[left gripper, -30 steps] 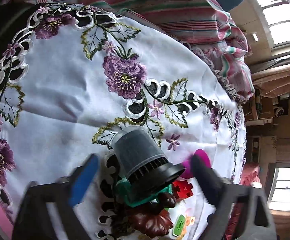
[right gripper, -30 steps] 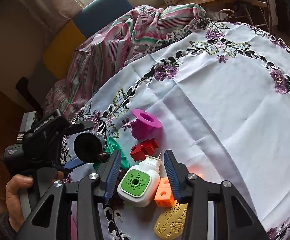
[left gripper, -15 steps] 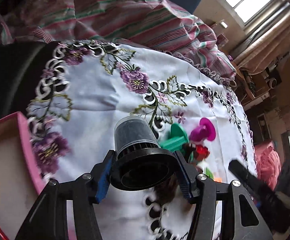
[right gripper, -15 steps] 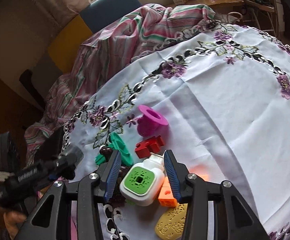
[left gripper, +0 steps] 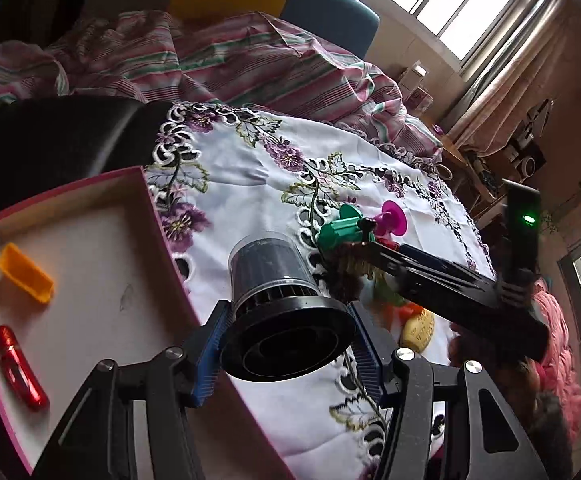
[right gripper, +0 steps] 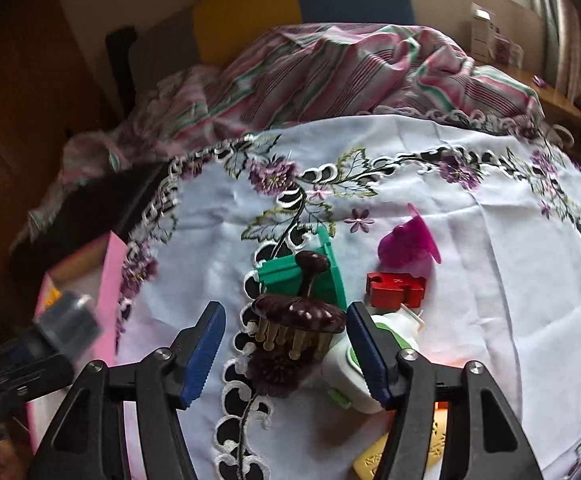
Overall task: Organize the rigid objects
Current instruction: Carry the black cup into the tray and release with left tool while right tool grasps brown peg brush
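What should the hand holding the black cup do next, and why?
Probably carry it sideways over the pink-rimmed tray and lower it. The left gripper grips the black flanged plastic cup beside the tray's rim, and bare floor shows near the orange bin.

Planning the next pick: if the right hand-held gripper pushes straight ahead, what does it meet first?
Probably the brown brush lying between its opening jaws, with nothing gripped; the green block lies just beyond it. Depth is hard to judge.

Left gripper [left gripper: 286,350] jaws clamped on a black flanged plastic cup [left gripper: 280,308], right beside the pink-rimmed cardboard tray [left gripper: 162,240] holding an orange plastic tub [left gripper: 25,273] and red metallic tube [left gripper: 19,368].
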Tool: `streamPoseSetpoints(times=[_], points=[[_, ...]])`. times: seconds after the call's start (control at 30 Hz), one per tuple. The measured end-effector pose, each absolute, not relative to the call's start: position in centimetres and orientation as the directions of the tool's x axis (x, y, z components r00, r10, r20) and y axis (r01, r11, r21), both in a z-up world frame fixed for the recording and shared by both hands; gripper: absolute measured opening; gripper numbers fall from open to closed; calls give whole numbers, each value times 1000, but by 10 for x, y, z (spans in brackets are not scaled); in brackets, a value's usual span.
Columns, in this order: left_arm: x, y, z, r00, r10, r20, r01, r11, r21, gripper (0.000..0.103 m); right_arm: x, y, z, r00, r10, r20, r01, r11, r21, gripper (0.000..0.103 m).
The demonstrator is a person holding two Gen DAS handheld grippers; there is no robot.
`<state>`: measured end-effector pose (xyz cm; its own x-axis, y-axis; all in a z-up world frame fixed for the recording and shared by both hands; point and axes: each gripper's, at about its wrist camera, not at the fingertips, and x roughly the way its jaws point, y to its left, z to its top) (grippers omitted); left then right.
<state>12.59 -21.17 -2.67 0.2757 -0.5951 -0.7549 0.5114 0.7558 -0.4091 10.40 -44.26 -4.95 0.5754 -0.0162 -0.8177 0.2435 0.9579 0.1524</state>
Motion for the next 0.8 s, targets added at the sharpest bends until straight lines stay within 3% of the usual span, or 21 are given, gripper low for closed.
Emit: streamPoseSetpoints(times=[0.2, 0.27, 0.47, 0.53, 0.57, 0.6, 0.8], points=[[109, -182, -24, 292, -598, -746, 498, 761, -416, 58, 121, -428, -71, 516, -137, -845, 190, 981, -43, 64], [104, -172, -24, 301, -599, -742, 487, 766, -420, 58, 122, -428, -75, 517, -154, -842, 178, 981, -70, 57], [91, -130, -22, 356, -571, -740, 440, 801, -407, 58, 109, -426, -58, 570, -74, -818, 162, 986, 23, 51], [88, -116, -21, 377, -557, -740, 422, 815, -398, 58, 106, -420, -54, 580, -37, -814, 138, 989, 53, 36], [87, -105, -22, 392, -546, -740, 409, 824, -391, 58, 105, -415, -51, 587, -22, -809, 127, 990, 65, 22], [86, -97, -22, 403, -536, -742, 397, 833, -386, 58, 105, -412, -49, 593, -19, -805, 118, 991, 64, 17], [82, -47, -29, 452, -476, -754, 293, 878, -379, 58, 107, -401, -49, 588, 11, -809, 74, 995, 67, 15]])
